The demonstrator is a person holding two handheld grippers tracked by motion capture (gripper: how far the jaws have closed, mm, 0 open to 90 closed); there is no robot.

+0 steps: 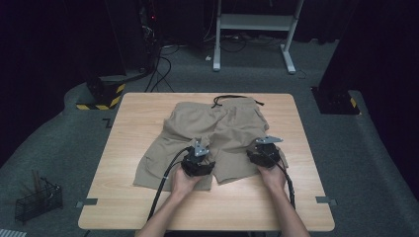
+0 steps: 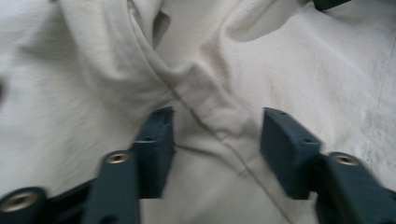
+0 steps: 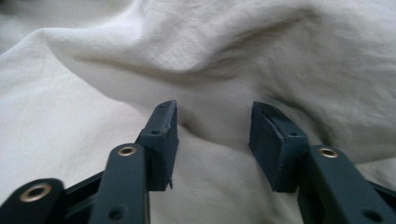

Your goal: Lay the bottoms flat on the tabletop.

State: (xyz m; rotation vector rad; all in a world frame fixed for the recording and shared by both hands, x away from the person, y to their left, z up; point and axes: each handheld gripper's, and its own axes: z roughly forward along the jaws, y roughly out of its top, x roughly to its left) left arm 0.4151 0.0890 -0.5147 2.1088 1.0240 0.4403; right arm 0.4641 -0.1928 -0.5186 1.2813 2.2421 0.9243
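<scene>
Khaki shorts [image 1: 222, 123] lie flat on the wooden table [image 1: 143, 108], waistband at the far side with a black drawstring [image 1: 232, 98]. My left gripper [image 1: 200, 154] rests on the inner edge of the left leg; in the left gripper view it is open [image 2: 217, 119], its jaws on either side of a raised seam in the cloth [image 2: 205, 102]. My right gripper [image 1: 264, 148] sits on the right leg near its outer edge; in the right gripper view it is open [image 3: 215, 112] over a soft fold of the fabric [image 3: 187, 42]. Neither is clamped on the cloth.
A bare strip of table lies between the shorts' hems and the near edge. On the floor, a black wire basket [image 1: 37, 200] stands at the left, cables [image 1: 160, 74] run behind the table, and a white desk frame [image 1: 252, 22] stands farther back.
</scene>
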